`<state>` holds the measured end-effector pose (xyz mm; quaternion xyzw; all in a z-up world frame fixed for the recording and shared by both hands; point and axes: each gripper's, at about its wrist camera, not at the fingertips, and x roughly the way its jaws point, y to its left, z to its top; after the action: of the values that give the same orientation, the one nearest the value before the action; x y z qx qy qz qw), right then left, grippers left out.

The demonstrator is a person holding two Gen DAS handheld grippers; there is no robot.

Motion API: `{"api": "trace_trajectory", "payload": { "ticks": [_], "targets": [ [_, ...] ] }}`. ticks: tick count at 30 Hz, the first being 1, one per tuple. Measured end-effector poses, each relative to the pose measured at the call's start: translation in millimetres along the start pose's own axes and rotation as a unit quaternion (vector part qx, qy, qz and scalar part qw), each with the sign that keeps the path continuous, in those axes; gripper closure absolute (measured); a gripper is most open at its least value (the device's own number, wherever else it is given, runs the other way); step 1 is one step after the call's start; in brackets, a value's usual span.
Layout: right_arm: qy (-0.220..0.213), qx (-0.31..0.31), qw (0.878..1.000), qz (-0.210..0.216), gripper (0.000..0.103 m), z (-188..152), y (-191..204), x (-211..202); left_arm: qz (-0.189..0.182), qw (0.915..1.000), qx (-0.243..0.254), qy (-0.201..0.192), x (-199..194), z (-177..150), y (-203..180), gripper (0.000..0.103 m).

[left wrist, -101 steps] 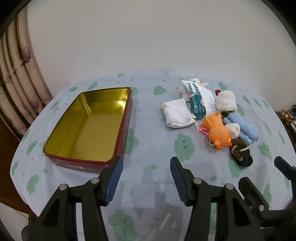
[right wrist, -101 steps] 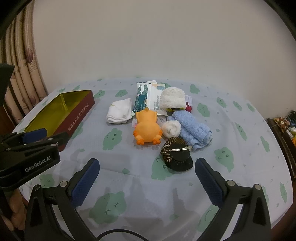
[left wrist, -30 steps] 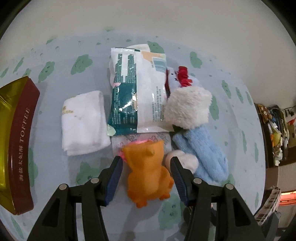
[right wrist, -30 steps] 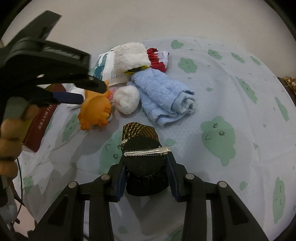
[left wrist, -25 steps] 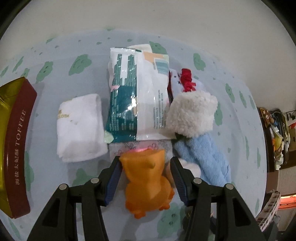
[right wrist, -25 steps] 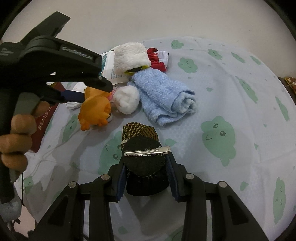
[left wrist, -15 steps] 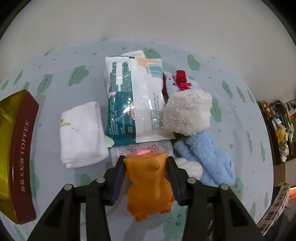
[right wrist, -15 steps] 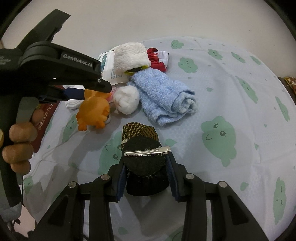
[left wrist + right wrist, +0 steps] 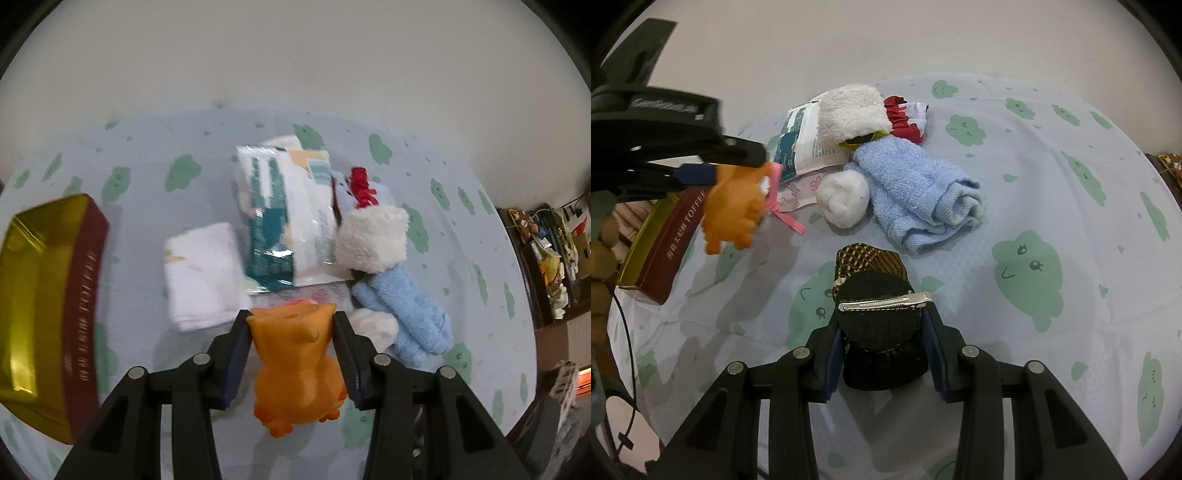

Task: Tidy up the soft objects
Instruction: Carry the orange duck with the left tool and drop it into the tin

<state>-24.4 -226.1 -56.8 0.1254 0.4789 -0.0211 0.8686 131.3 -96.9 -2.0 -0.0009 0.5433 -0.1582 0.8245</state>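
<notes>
My left gripper (image 9: 291,354) is shut on the orange squeaky toy (image 9: 297,365), which hangs clear of the cloth; the right wrist view shows the same orange toy (image 9: 733,206) lifted at the left. My right gripper (image 9: 882,354) is shut on a black hair bow with a silver clip (image 9: 882,306), still resting on the table. A rolled blue towel (image 9: 916,188), a white ball (image 9: 844,197), a fluffy white pouch (image 9: 853,110) and a tissue pack (image 9: 291,218) lie in a pile. A folded white cloth (image 9: 201,273) sits left of the pile.
An open red toffee tin (image 9: 40,302) with a gold inside stands at the left. A pink ribbon (image 9: 785,212) and a red scrunchie (image 9: 905,118) lie by the pile. A hand (image 9: 602,254) holds the left gripper. The tablecloth (image 9: 1071,184) has green cloud prints.
The left gripper's fingers closed on the orange toy and lifted it off the table, toward the tin. The right gripper stayed still on the hair bow.
</notes>
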Motion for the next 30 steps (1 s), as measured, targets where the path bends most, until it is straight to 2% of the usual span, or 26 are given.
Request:
{"api": "trace_trajectory", "payload": {
  "ticks": [4,11,18,25,30],
  "targets": [
    [0.000,-0.004,1.000,-0.002,0.067,0,1,-1,0.027,0.9994,0.003,-0.019,-18,2,22,0.058],
    [-0.001,-0.005,1.000,-0.004,0.066,0,1,0,0.086,0.9948,-0.032,-0.044,-45,8,92,0.058],
    [-0.001,-0.009,1.000,-0.010,0.066,0,3,-1,0.156,0.9841,-0.068,-0.051,-64,10,170,0.058],
    [0.001,-0.013,1.000,-0.015,0.066,-1,5,-1,0.192,0.9756,-0.100,-0.035,-64,-4,222,0.058],
    [0.004,-0.014,1.000,-0.018,0.066,-1,6,0,0.194,0.9747,-0.108,-0.025,-58,-13,238,0.058]
  ]
}}
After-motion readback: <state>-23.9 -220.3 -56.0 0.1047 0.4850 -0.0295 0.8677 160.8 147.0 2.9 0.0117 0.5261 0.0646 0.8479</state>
